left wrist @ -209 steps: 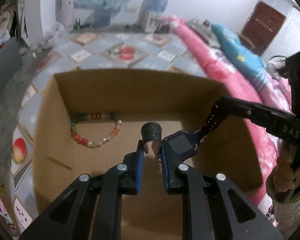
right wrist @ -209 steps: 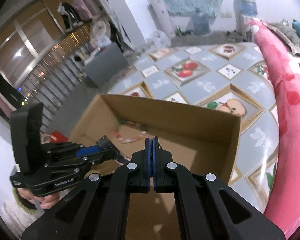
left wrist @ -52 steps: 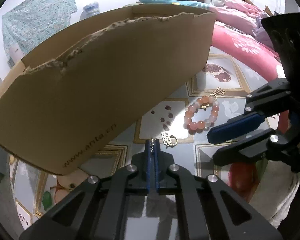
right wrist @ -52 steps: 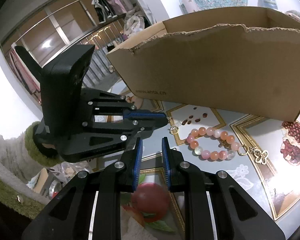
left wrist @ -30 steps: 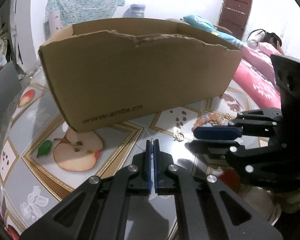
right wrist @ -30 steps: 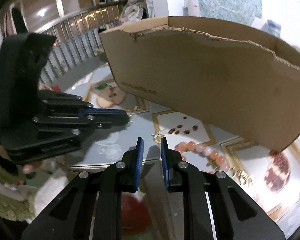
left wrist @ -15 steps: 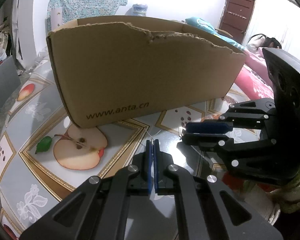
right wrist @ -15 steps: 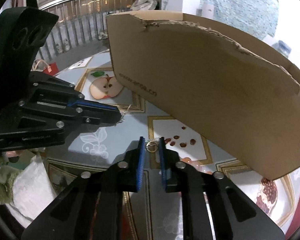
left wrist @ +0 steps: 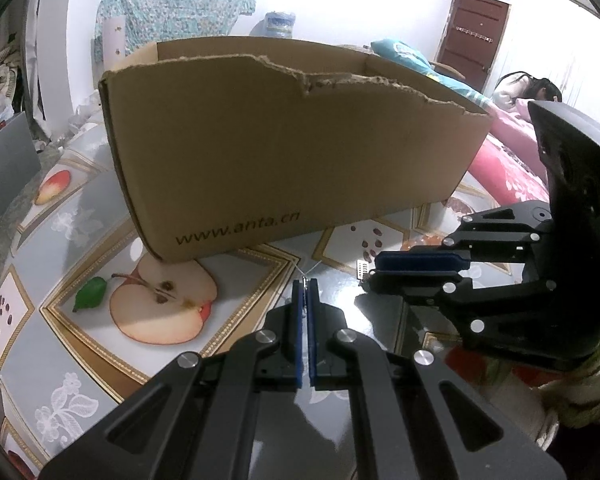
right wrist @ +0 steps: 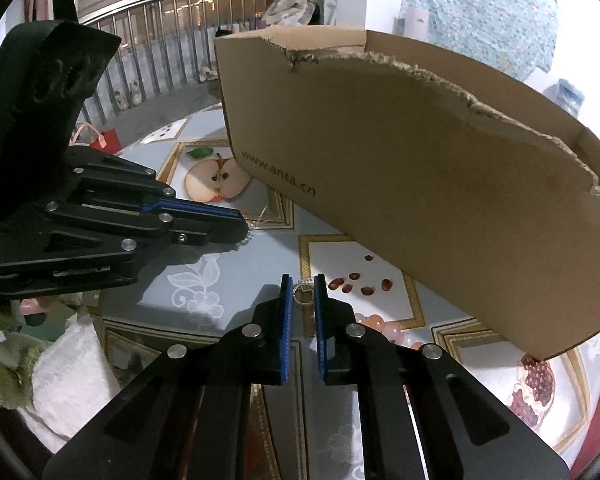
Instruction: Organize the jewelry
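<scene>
A thin silver necklace runs between my two grippers just above the fruit-print tablecloth [left wrist: 64, 220]. My left gripper [left wrist: 305, 283] is shut on its fine chain [left wrist: 313, 268]. My right gripper [right wrist: 303, 280] is shut on the small ring pendant [right wrist: 303, 295], both pads touching it. In the left wrist view the right gripper [left wrist: 370, 274] comes in from the right, with a white toothed charm [left wrist: 362, 269] at its tip. In the right wrist view the left gripper [right wrist: 244, 230] reaches in from the left. The open cardboard box [left wrist: 292, 160] stands right behind them.
A pink bead bracelet [right wrist: 380, 322] lies on the cloth by my right finger, beside the box wall [right wrist: 440, 200]. Pink bedding [left wrist: 512, 168] runs along the right, where a person [left wrist: 540, 88] lies at the back. A metal railing [right wrist: 160, 40] stands far left.
My right gripper's jaws have narrowed from a wide gap onto the ring pendant. The left gripper stays shut on the chain. Both hands have kept nearly still in front of the box.
</scene>
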`<state>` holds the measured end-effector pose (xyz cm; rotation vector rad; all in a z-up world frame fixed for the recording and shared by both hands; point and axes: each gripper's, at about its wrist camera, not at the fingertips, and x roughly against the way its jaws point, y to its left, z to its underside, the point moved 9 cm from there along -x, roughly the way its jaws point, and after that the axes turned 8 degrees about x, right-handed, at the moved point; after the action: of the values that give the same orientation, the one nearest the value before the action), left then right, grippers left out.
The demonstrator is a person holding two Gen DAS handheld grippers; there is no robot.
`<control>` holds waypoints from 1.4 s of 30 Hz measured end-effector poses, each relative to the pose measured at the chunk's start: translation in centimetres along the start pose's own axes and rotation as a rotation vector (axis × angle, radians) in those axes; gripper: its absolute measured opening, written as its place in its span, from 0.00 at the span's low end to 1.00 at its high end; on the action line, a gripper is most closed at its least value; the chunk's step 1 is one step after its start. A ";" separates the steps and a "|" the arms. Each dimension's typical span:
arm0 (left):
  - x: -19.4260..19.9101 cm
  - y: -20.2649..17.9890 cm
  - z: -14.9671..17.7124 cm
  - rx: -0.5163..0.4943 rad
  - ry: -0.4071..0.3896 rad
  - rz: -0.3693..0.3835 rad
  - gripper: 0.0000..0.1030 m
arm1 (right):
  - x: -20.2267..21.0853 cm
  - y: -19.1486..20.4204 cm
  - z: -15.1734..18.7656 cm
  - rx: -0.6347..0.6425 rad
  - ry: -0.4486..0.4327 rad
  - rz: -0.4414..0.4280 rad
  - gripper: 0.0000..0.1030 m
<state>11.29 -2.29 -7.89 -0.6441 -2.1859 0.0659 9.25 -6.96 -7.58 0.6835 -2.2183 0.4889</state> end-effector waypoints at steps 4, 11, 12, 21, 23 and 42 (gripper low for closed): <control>0.7 -0.3 -0.2 -0.003 -0.016 0.003 0.01 | 0.9 0.0 -0.2 -0.021 -0.019 -0.007 0.08; 3.4 -1.7 -1.4 -0.011 -0.074 0.016 0.01 | 4.2 -0.4 -1.6 -0.077 -0.113 -0.035 0.08; 3.9 -1.9 -1.7 -0.010 -0.086 0.023 0.01 | 4.6 -0.4 -1.9 -0.082 -0.129 -0.038 0.08; 9.6 -4.7 -8.6 -0.030 -0.224 0.112 0.01 | 10.2 -3.0 -7.3 -0.153 -0.341 -0.073 0.08; 9.3 -4.7 -10.1 -0.051 -0.229 0.084 0.02 | 10.7 -4.3 -8.7 -0.163 -0.372 -0.067 0.08; -3.1 0.8 -14.4 -0.023 0.053 -0.174 0.05 | 1.4 -10.6 -9.6 -0.361 -0.142 -0.064 0.14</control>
<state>23.93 -5.44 -0.98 -0.4604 -2.1855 -0.0666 20.11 -10.59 1.04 0.6069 -2.3249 0.0026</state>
